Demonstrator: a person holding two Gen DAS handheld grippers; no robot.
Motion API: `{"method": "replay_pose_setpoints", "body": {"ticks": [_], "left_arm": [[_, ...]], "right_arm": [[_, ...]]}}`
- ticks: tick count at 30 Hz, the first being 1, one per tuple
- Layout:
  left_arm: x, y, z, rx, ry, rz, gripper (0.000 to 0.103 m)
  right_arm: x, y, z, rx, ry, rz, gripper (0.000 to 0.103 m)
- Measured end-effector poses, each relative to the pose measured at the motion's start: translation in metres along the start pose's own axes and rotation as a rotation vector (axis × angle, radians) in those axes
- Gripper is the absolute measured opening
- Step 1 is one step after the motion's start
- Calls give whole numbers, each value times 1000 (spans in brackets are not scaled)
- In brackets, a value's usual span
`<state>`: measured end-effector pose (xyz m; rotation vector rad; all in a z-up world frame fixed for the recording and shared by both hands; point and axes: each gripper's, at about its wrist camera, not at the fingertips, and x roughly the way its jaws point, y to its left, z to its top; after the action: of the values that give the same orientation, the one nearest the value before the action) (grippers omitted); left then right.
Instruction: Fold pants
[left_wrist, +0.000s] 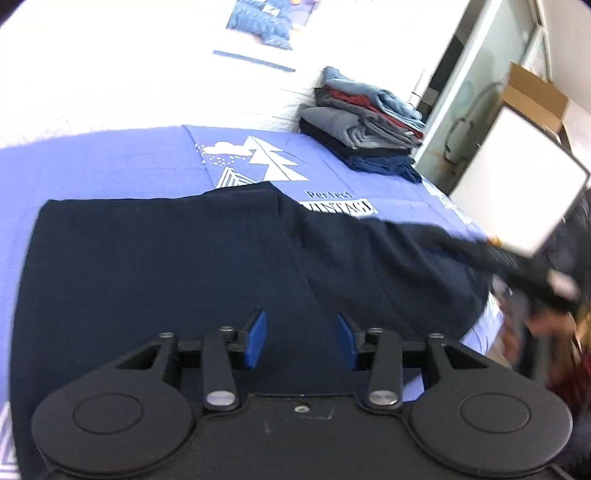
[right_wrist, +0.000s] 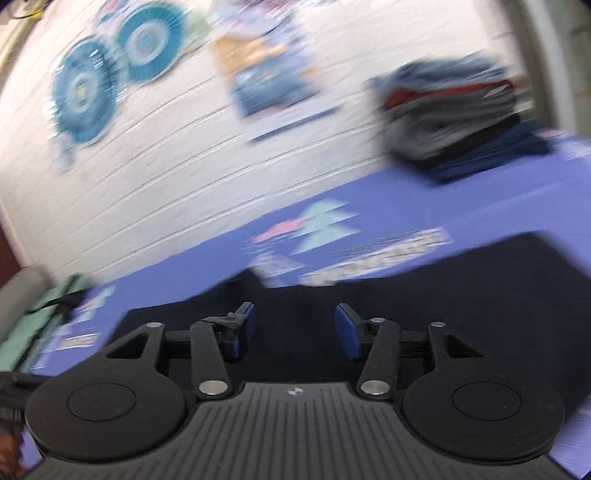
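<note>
Dark navy pants (left_wrist: 166, 266) lie spread flat on a purple printed cloth (left_wrist: 110, 158). My left gripper (left_wrist: 301, 338) is open and empty, hovering just above the pants. In the right wrist view, which is motion-blurred, the pants (right_wrist: 461, 295) lie below my right gripper (right_wrist: 295, 332), which is open and empty. The right gripper shows in the left wrist view (left_wrist: 517, 258) as a blurred dark shape at the right edge, over the pants' right end.
A stack of folded clothes (left_wrist: 365, 129) sits at the back right of the cloth, also in the right wrist view (right_wrist: 454, 110). A white brick wall (right_wrist: 184, 166) with paper fans and posters stands behind. A cardboard box (left_wrist: 532, 92) sits right.
</note>
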<state>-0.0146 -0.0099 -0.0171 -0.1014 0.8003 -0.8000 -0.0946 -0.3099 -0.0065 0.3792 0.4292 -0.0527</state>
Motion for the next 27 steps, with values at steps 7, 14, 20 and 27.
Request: {"method": "replay_pose_setpoints", "body": {"ticks": [7,14,20,27], "left_arm": [[37,-21,45,-13,-2,-95,71],[57,-10,7,-58,123,-7,70],[55,-13,1,-43,105,4,73],[43,-3,0,-112,81,18,73]], "right_arm": [[-26,-57,1,105,-25,-160,102],[-35,-87,-24,253,-1,-223,103],[-39,-93,-26,354,6,-209,102],[-51,-96,-34,373,82,-250,103]]}}
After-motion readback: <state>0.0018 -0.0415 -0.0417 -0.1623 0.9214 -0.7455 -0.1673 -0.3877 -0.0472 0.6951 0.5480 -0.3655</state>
